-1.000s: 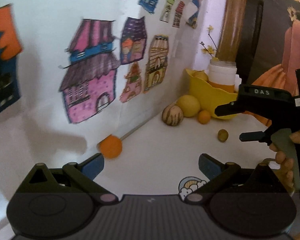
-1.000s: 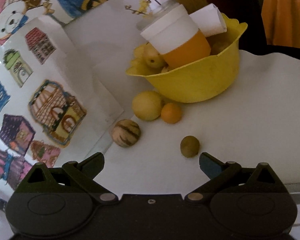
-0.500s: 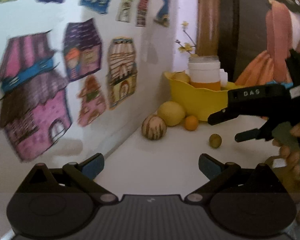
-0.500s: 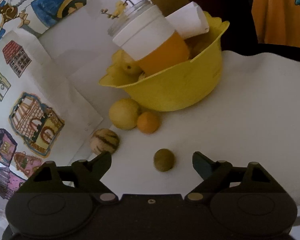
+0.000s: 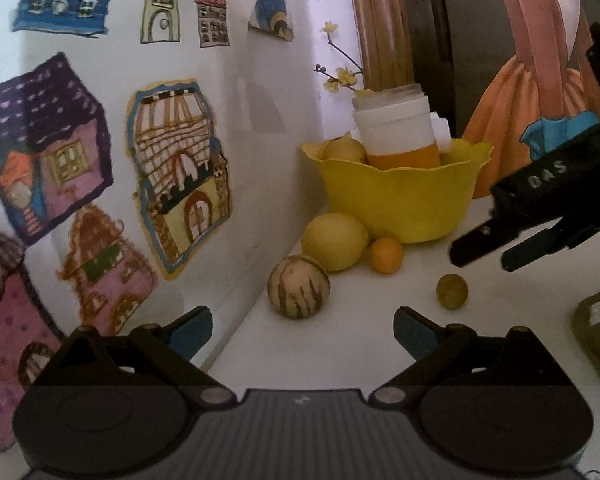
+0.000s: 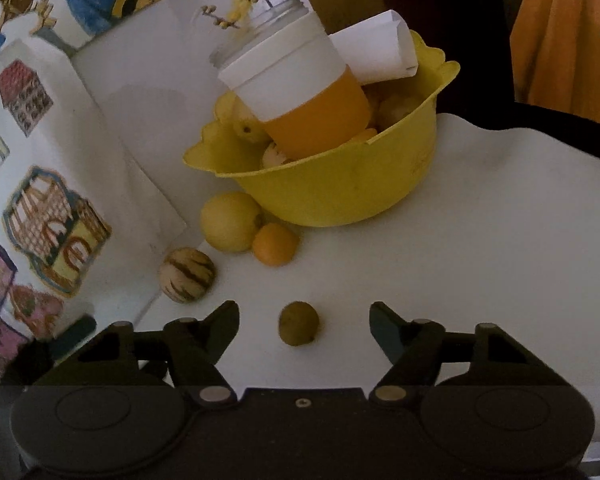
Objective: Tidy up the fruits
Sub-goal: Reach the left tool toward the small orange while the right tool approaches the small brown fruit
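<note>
**Right wrist view: small green fruit between closing jaws**

Right wrist view shows the small green-brown fruit [image 6: 299, 323] on the white tabletop [image 6: 480, 240] — nearly round, no clear long axis. The right gripper [image 6: 304, 320] brackets it, jaws partly apart and just now closing, pads clear of it. The left gripper [image 5: 302, 326] stands wide and empty near the striped fruit [image 5: 299, 286]. Fruit inside the yellow bowl [image 6: 340, 196] is mostly hidden by an orange-and-white cup [image 6: 300, 96].

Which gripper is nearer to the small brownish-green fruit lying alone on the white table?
Right. The right gripper has just been closing, the small fruit between its fingers, pads not touching. The left gripper is open, farther back toward the striped fruit.
</note>
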Motion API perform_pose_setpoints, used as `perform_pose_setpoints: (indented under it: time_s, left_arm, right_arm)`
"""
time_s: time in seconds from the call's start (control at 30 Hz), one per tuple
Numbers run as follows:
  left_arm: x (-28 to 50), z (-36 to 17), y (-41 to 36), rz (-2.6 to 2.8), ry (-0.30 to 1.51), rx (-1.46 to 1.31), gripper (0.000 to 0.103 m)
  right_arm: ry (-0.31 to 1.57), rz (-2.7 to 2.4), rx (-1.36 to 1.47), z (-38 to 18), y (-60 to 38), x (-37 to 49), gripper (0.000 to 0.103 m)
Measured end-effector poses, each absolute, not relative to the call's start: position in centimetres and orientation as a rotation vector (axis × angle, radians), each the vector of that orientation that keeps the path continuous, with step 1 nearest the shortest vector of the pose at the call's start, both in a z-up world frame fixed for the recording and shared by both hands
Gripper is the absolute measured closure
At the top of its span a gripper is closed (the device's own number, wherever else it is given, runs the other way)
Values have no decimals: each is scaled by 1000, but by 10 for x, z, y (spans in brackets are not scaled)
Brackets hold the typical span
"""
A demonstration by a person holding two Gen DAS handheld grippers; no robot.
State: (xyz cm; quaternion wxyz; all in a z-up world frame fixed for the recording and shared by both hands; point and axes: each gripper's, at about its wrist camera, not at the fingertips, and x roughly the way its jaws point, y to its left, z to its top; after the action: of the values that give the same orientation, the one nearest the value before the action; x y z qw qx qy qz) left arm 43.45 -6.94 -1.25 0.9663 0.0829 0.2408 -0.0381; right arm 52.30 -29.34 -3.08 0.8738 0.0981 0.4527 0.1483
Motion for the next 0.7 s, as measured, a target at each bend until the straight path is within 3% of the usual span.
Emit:
perform_pose_setpoints:
  time_s: [0.37,0.7]
  left_arm:
    - [455,-1,-69,-195,444,134,5]
    - [499,3,-73,-314,561,-8,9]
  right_arm:
    - [956,364,-62,-17,-291,513,31]
    - [878,519,-404,-10,-267,478,33]
